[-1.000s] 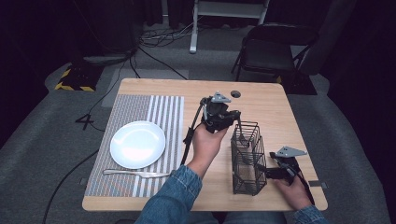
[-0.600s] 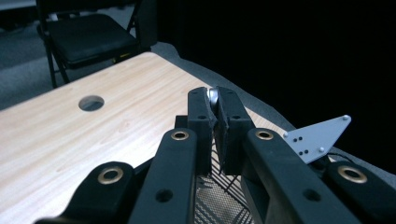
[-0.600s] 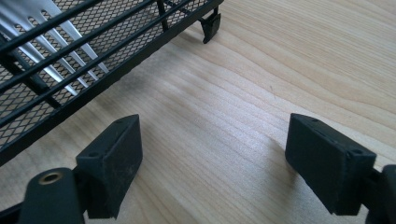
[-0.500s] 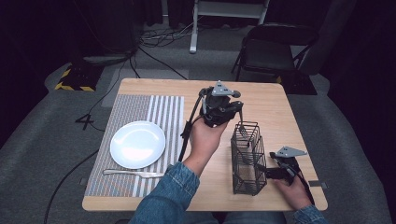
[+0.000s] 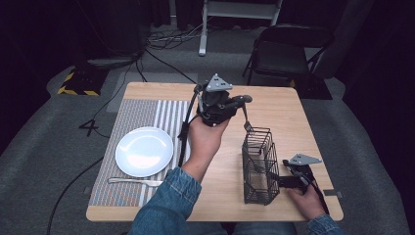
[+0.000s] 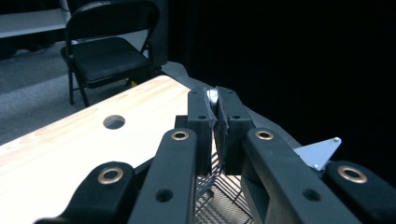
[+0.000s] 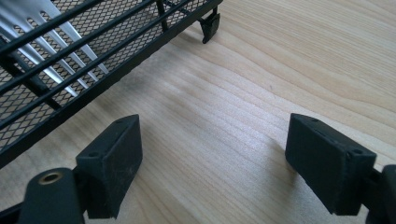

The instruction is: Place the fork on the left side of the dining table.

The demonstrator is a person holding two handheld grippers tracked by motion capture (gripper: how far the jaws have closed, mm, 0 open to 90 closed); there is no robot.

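My left gripper hovers above the table's middle, shut on a thin silver utensil that hangs down toward the far end of the black wire basket. In the left gripper view the jaws of the left gripper are pressed together with the silver utensil's end showing between them. Which kind of utensil it is I cannot tell. My right gripper rests on the table at the basket's right side. Seen in the right gripper view, the right gripper is open over bare wood, the basket holding silver cutlery beside it.
A white plate and a fork lie on a striped placemat at the left. The wooden table has a round hole near its far edge. A folding chair stands beyond it.
My left gripper has risen and drawn toward the table's far side, carrying the utensil higher above the basket. The right gripper has kept still.
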